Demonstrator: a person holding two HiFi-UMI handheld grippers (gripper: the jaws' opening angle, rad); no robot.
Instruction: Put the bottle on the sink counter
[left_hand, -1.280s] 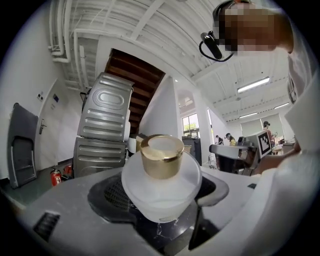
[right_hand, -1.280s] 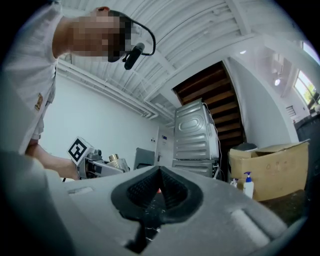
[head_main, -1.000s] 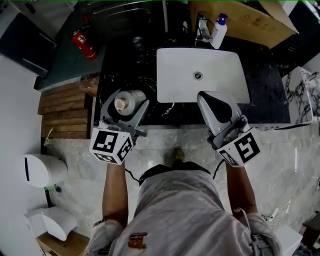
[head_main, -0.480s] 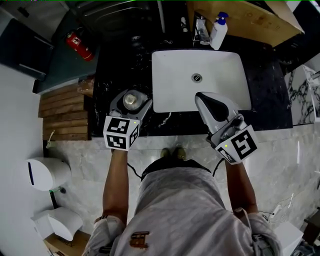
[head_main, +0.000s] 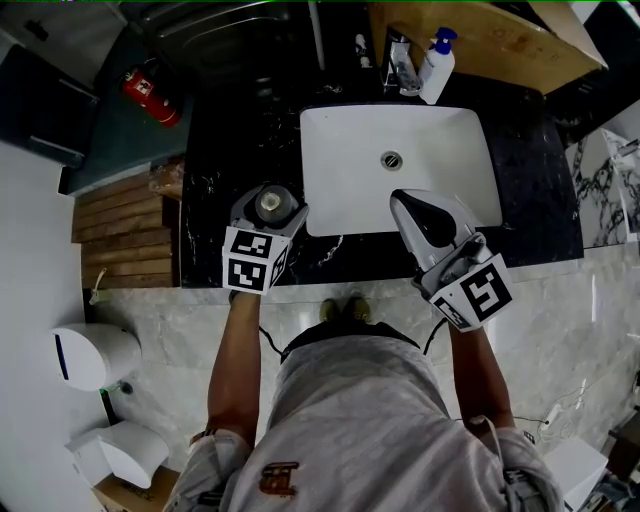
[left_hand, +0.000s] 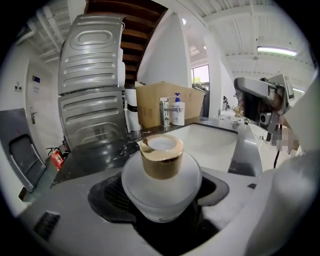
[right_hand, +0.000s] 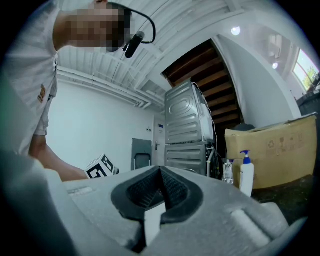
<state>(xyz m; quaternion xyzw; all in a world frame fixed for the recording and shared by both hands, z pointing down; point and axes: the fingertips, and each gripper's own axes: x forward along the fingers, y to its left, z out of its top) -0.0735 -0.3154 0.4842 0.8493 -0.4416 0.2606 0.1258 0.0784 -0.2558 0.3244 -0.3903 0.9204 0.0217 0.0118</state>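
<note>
A white bottle with a gold cap stands upright between the jaws of my left gripper, which is shut on it. In the head view the bottle's cap shows above the black marble counter, just left of the white sink basin. My right gripper is shut with nothing in it and hangs over the front edge of the basin, tilted upward.
A soap pump bottle and a tap stand behind the basin, with a cardboard box beyond. A metal appliance rises at the counter's back left. A red fire extinguisher lies on the floor to the left.
My left gripper has carried the bottle forward and to the right, closer to the basin's left edge. The right gripper has barely moved.
</note>
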